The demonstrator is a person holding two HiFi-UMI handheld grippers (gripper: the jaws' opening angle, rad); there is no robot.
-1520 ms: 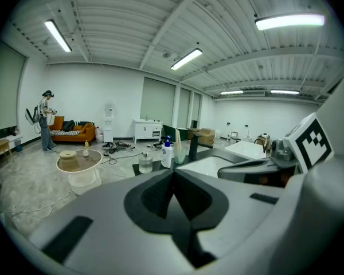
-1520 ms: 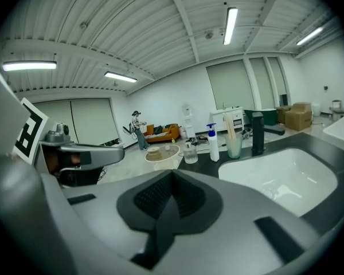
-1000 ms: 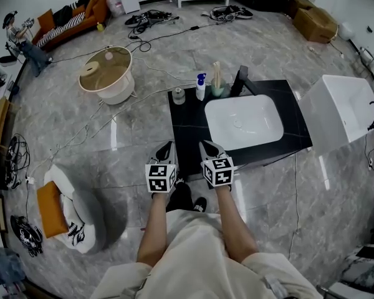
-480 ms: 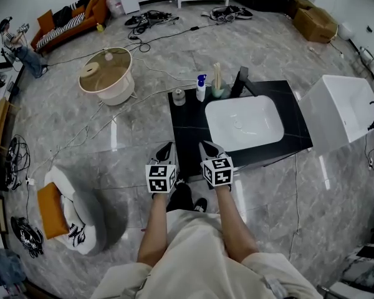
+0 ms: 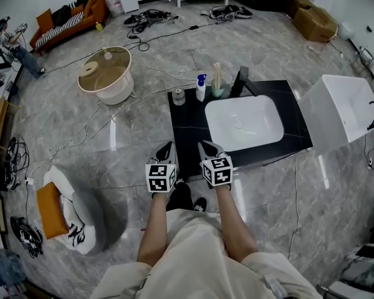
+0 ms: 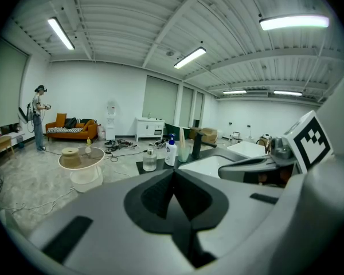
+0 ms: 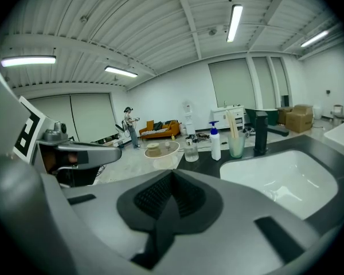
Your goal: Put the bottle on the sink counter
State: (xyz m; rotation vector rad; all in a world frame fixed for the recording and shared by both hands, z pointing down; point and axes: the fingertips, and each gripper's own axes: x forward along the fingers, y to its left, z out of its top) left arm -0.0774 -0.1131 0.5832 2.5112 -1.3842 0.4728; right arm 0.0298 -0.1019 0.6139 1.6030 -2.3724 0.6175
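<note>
A small pale bottle [image 5: 108, 55] stands on the round glass side table [image 5: 121, 83] at the upper left, far from both grippers; it also shows as a small bottle [image 6: 88, 146] in the left gripper view. The black sink counter [image 5: 187, 123] lies just ahead of me, holding a white pump bottle [image 5: 201, 87] with a blue top and a clear jar [image 5: 179, 96]. My left gripper [image 5: 166, 148] and right gripper [image 5: 207, 147] hover side by side over the counter's near left corner. Both are shut with nothing between the jaws.
On the counter sit a white basin [image 5: 243, 122], a black faucet [image 5: 242, 80] and a cup of sticks [image 5: 217, 87]. A white tub [image 5: 343, 108] stands to the right. Cables cross the floor; a person [image 5: 19, 39] stands by an orange sofa [image 5: 68, 20].
</note>
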